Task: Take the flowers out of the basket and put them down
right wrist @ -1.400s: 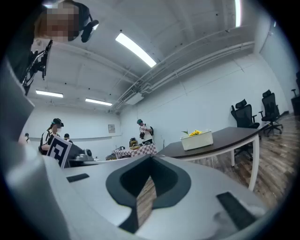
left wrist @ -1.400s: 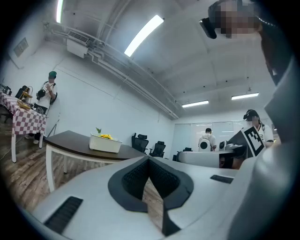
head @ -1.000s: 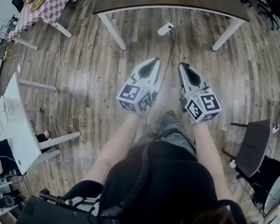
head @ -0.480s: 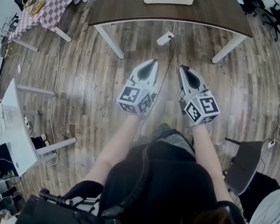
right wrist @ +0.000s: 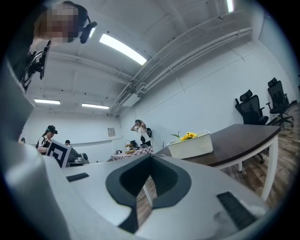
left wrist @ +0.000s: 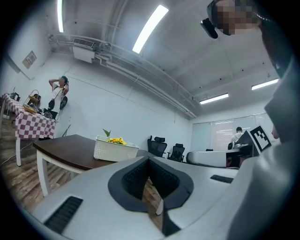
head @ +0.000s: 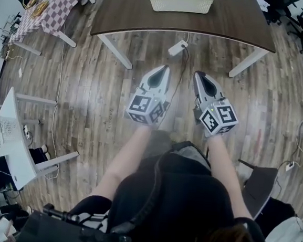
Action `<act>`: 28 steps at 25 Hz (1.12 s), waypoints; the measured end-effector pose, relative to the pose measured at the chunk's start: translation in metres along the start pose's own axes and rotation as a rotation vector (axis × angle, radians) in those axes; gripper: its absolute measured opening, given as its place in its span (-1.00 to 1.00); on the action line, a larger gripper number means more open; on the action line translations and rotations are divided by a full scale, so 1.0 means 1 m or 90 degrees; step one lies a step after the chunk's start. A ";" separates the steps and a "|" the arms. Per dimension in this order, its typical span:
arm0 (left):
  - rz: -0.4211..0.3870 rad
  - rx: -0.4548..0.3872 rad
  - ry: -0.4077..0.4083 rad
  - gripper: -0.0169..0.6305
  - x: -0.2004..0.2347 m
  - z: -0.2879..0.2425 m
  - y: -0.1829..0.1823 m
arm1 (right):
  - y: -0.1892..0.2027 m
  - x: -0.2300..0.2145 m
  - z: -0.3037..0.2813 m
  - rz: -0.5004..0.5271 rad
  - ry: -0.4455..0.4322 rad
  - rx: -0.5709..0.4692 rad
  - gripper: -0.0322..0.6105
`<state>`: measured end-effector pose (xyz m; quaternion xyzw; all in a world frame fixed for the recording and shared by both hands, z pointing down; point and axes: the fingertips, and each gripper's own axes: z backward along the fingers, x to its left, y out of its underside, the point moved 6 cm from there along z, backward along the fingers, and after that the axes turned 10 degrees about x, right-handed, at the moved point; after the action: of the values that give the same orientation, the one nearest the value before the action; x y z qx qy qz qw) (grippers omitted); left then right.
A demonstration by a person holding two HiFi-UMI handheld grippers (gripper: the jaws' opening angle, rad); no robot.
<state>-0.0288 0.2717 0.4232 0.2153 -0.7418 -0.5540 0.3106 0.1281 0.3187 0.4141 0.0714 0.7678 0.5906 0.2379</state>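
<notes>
Dark table (head: 124, 7) bearing the basket (head: 179, 4) stands on plank floor (head: 91, 81); left gripper (head: 164, 68) and right gripper (head: 199, 74) jaws closed, empty.

The person wears a black short-sleeved top (head: 181, 199) crossed by a thin black strap (head: 153, 192) above grey trousers (head: 191, 150), and the left gripper (head: 165, 68) and right gripper (head: 198, 74) are light-grey wedge-shaped shells with black-lined recesses, each carrying a white cube with black square markers (head: 146, 108).
</notes>
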 end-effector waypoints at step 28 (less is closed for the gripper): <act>-0.007 -0.002 0.015 -0.94 0.102 -0.131 -0.057 | -0.052 -0.072 -0.147 -0.024 0.004 0.014 -0.89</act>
<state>-0.0109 0.0970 0.4167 0.2255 -0.7362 -0.5539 0.3168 0.1342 0.1471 0.4135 0.0577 0.7761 0.5779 0.2457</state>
